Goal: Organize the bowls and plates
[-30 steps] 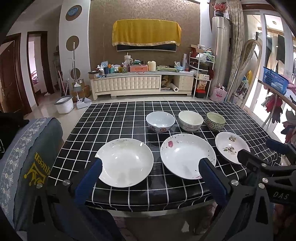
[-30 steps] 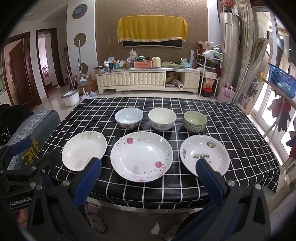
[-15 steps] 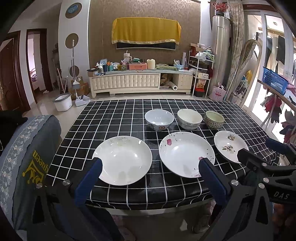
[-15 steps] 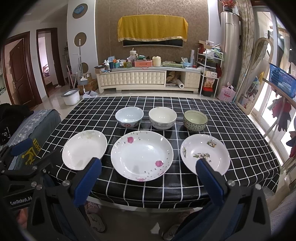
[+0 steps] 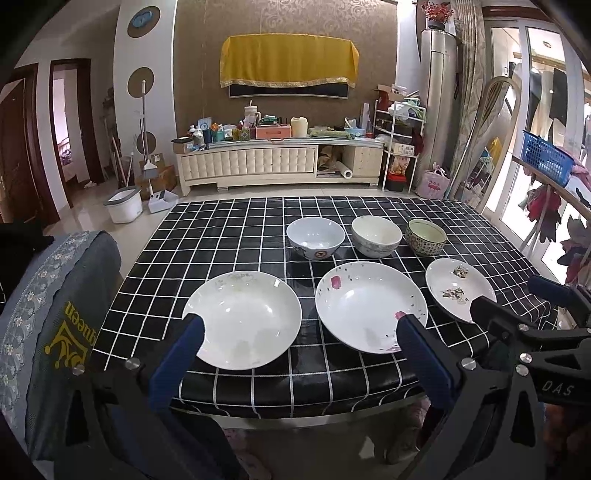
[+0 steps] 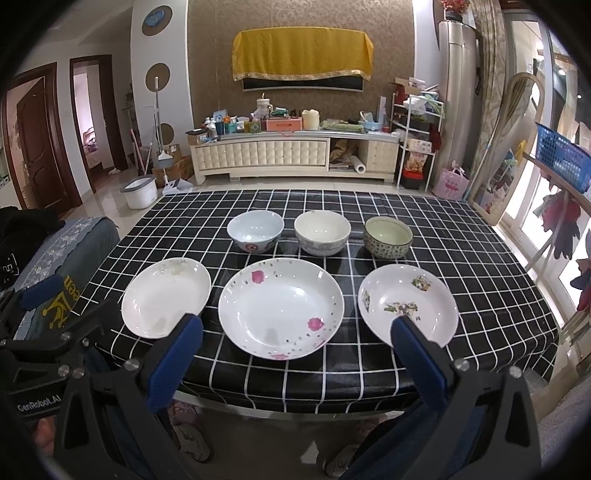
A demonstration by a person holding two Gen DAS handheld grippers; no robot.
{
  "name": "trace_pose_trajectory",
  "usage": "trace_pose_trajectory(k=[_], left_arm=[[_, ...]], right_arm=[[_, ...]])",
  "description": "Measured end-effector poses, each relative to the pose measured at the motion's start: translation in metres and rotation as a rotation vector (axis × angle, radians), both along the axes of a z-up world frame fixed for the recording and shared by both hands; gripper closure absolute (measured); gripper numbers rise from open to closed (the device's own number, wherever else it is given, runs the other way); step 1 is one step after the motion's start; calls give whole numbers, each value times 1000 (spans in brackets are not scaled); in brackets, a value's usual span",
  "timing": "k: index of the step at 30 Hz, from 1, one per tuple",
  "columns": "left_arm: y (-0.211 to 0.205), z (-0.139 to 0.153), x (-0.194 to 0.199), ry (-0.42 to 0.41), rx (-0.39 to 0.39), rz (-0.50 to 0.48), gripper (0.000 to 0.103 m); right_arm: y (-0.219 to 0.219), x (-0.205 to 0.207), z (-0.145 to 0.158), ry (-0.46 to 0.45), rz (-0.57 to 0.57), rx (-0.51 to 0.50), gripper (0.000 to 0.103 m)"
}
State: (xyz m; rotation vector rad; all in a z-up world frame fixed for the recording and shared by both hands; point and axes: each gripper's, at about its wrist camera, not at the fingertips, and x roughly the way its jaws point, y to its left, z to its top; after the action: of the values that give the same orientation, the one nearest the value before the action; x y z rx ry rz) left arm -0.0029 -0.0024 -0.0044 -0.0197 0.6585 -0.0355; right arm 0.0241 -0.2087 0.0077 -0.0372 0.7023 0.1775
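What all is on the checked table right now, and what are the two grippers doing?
plates: 3, white, the middle with pink petals, front row.
bowls: 3, pale blue, cream, green-patterned, back row behind the plates.
table: 1, black cloth with white grid.
chair cover: 1, grey-blue, left of the table.
left gripper: blue fingers open, short of the table edge.
right gripper: blue fingers open, holding nothing.

Ahead of you stands a brown patterned wall (image 6: 303,33) with a yellow fringed cloth (image 6: 302,55) draped over a dark screen — below it a cream tufted low cabinet (image 6: 291,153), cluttered on top. Glossy pale floor tiles (image 6: 110,206) reflect light; dark wooden doors (image 6: 35,129) stand left, bright glass doors (image 6: 535,155) right.
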Motion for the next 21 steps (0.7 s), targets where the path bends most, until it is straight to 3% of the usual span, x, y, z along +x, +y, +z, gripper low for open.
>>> trace_pose_trajectory(k=[11, 17, 21], left_arm=[[1, 1, 11, 27, -4, -26, 0], [13, 11, 33, 34, 22, 36, 0], [29, 15, 49, 27, 1, 102, 0]], right_arm=[[1, 11, 4, -41, -50, -64, 0], [-3, 31, 11, -62, -57, -32, 0], [9, 48, 11, -59, -43, -80, 0]])
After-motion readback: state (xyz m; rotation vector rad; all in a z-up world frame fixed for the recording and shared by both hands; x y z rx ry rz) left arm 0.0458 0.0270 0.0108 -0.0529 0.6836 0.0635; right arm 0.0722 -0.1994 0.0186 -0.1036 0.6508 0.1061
